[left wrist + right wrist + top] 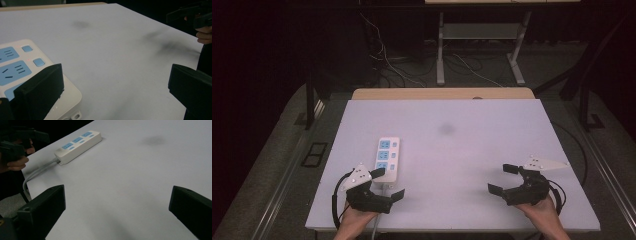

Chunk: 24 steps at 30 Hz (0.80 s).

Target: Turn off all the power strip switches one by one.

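A white power strip (387, 159) with blue sockets lies on the left half of the white table (472, 150), running front to back, its grey cord (35, 173) leaving off the near edge. My left gripper (387, 184) stands open just in front of the strip's near end, one jaw over the strip's corner (62, 97). Over at the front right, my right gripper (504, 178) is open above bare table, nothing between its jaws. The strip (77, 143) lies far off to the left in the right gripper view.
A faint dark smudge (447, 128) marks the table's middle. A wooden strip (442, 93) edges the far side. Beyond it stand desk legs (440, 50) and loose cables on the floor. Floor rails run along both sides.
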Available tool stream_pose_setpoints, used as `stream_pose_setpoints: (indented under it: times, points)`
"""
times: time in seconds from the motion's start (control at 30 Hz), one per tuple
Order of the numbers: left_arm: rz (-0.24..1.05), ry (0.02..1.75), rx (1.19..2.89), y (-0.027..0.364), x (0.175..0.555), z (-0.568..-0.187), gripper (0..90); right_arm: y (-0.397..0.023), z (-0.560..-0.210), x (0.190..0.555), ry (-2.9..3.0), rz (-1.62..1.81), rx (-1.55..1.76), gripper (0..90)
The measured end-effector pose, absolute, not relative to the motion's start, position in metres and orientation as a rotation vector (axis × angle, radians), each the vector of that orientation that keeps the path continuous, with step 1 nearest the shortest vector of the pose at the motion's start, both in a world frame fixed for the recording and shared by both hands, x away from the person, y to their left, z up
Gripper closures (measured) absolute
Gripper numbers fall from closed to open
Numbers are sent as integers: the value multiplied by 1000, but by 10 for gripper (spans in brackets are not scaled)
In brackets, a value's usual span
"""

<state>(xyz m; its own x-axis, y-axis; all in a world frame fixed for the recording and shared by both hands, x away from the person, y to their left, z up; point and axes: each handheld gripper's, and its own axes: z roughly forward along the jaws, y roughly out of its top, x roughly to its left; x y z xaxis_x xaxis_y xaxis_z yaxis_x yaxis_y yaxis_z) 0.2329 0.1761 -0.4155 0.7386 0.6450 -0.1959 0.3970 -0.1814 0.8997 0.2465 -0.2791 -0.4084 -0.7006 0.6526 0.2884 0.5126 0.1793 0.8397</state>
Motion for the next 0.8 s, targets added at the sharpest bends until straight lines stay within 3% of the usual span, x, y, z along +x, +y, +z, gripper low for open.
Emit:
stream_pose_setpoints:
  times: [0.8]
  points:
    - [264,830,1819,178,234,-415,0,-286,-411,242,2312,1541,1170,5]
